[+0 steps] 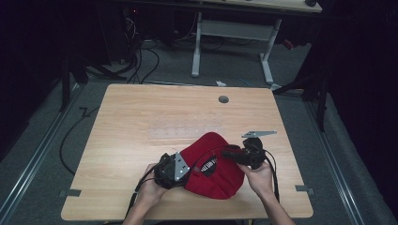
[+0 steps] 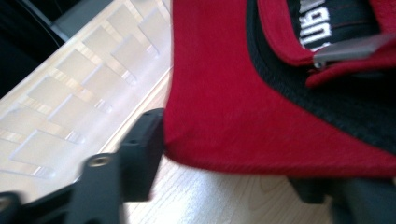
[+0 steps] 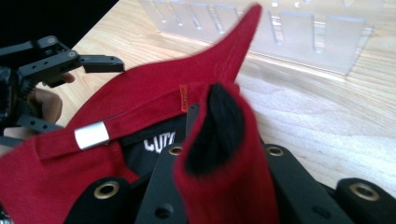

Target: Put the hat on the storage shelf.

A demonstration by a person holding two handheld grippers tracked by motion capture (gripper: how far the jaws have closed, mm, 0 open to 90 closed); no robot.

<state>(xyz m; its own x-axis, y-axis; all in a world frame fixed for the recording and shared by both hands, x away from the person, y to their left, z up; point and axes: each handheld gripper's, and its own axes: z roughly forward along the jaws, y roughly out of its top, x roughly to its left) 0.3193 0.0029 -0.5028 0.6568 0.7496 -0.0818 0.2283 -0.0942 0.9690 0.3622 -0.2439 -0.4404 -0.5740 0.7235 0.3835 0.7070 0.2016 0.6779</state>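
Red cap [image 1: 213, 166]: matt woven cloth w/ black lining, shiny metal strap clip [image 3: 91, 135]. Surface [image 1: 141, 117]: pale wood-grain, smooth, slight sheen. Clear plastic tray [image 2: 70, 93], glossy. Left tool [image 1: 170, 169] & right tool [image 1: 244, 152]: matt black plastic, brass-look rivets.

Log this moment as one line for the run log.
left gripper: shut on red cap | right gripper: shut on red cap | cap on table

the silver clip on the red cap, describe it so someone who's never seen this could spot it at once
On the wooden table, find the red cap held between the left tongs and right tongs. On its red back strap sits the silver clip, a small flat metal band. It is the cap's one shiny piece, beside the black lining with white lettering.
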